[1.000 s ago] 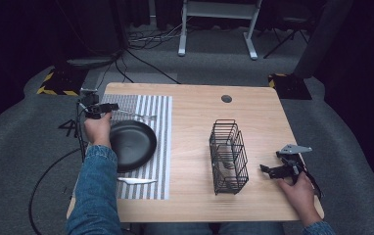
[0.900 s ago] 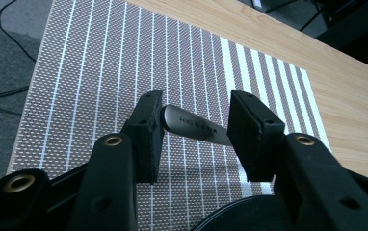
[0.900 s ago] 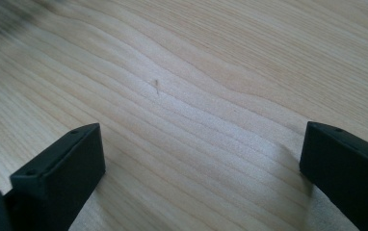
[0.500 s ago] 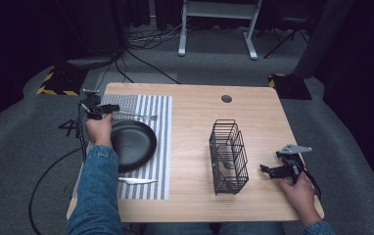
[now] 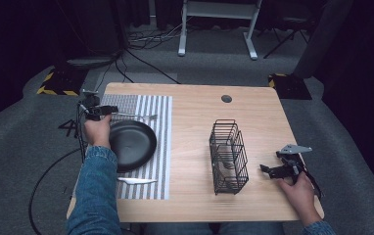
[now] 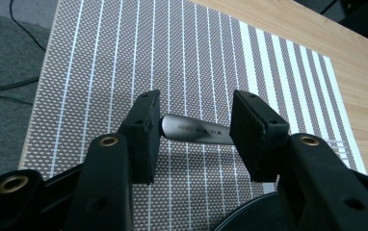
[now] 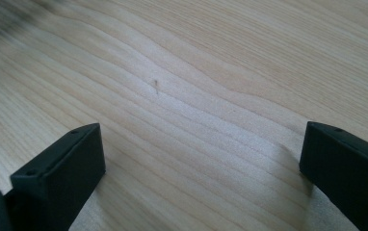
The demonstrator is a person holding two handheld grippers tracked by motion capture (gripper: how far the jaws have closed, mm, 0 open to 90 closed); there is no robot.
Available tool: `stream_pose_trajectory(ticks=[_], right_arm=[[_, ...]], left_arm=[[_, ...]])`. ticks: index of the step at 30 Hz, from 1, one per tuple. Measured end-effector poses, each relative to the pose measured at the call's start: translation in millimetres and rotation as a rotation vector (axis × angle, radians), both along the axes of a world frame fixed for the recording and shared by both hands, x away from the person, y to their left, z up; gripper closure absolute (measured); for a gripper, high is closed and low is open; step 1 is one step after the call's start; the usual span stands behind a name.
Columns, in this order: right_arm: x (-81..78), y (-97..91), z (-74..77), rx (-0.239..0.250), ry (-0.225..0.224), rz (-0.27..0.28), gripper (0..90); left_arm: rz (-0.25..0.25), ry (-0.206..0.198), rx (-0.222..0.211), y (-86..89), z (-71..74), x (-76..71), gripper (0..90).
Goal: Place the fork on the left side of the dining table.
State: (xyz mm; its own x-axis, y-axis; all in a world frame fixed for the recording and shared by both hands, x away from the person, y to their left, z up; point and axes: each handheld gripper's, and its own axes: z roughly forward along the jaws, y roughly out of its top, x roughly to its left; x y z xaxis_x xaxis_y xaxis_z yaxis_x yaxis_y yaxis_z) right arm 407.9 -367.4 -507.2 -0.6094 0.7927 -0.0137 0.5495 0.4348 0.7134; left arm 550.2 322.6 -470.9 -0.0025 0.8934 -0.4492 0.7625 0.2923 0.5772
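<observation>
A silver utensil (image 5: 136,116) lies on the striped placemat (image 5: 161,147), just beyond the black plate (image 5: 132,143). My left gripper (image 5: 106,110) is over its handle end at the mat's far left. In the left gripper view the metal handle (image 6: 196,130) lies on the mat between the two pads (image 6: 143,130). The jaws of the left gripper (image 6: 197,108) have just been opening and stand apart, not pressing on the handle. My right gripper (image 5: 269,170) rests low over the bare wood at the table's front right. That right gripper (image 7: 201,159) is open with nothing between its jaws.
A black wire basket (image 5: 229,156) stands upright on the wooden table (image 5: 195,112), between the mat and my right gripper. A second silver utensil (image 5: 136,180) lies on the mat in front of the plate. A cable hole (image 5: 226,98) sits near the far edge.
</observation>
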Motion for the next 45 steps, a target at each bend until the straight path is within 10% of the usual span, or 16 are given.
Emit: stream_pose_trajectory(ticks=[21,39,45], right_arm=[[-0.1,-0.1,0.0,0.0,-0.001,-0.004,2.5],[0.0,-0.1,0.1,0.0,-0.001,-0.003,2.4],[-0.1,0.0,0.1,0.001,-0.001,-0.003,2.4]], left_arm=[[-0.029,-0.109,0.093,3.0,27.6,-15.3,51.7],[-0.152,-0.341,0.14,-2.3,95.9,-98.6,49.8],[-0.186,-0.359,0.192,-5.5,111.9,-125.7,48.8]])
